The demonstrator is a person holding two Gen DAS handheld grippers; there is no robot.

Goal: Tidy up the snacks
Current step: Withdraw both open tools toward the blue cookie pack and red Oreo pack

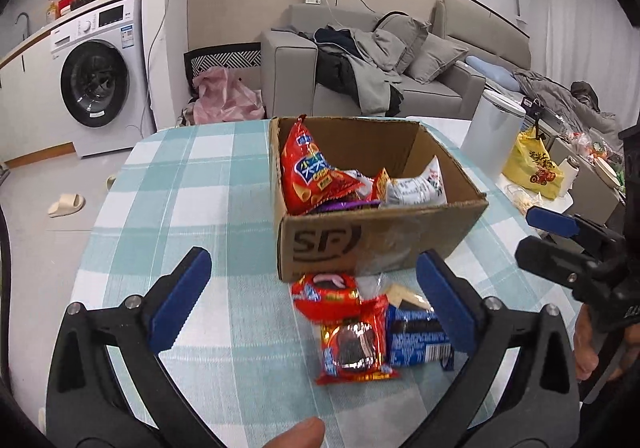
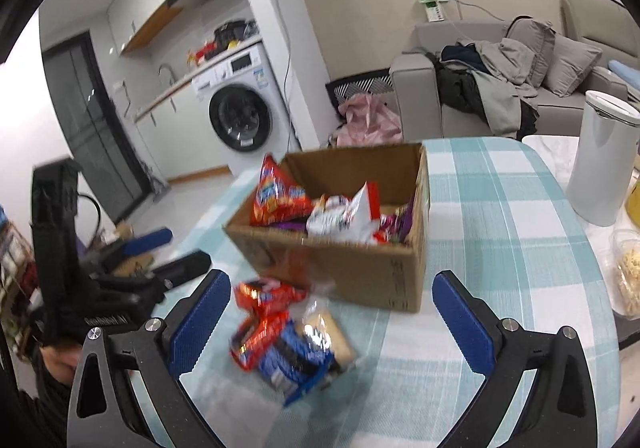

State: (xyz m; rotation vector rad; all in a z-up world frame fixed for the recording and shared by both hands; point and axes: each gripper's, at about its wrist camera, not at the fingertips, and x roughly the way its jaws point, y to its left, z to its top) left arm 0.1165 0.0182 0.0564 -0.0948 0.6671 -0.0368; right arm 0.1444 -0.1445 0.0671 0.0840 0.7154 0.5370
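A cardboard box (image 1: 380,240) (image 2: 344,272) stands on the checked tablecloth, holding a red chip bag (image 1: 308,171), a white bag (image 1: 416,187) and purple packs. In front of it lies a small heap: a round red pack (image 1: 326,294), a red cookie pack (image 1: 354,344), a blue pack (image 1: 418,334) (image 2: 296,364) and a clear-wrapped cracker (image 2: 328,332). My left gripper (image 1: 312,302) (image 2: 168,252) is open, with nothing gripped, and the heap lies ahead between its fingers. My right gripper (image 2: 332,324) (image 1: 548,242) is open as well, just right of the heap.
A white bin (image 1: 494,127) (image 2: 600,155) stands past the table's right side, by a yellow bag (image 1: 532,163) and a clear tub of snacks (image 2: 630,280). The table's rounded edge (image 1: 100,215) drops to the floor on the left. A sofa and a washing machine are behind.
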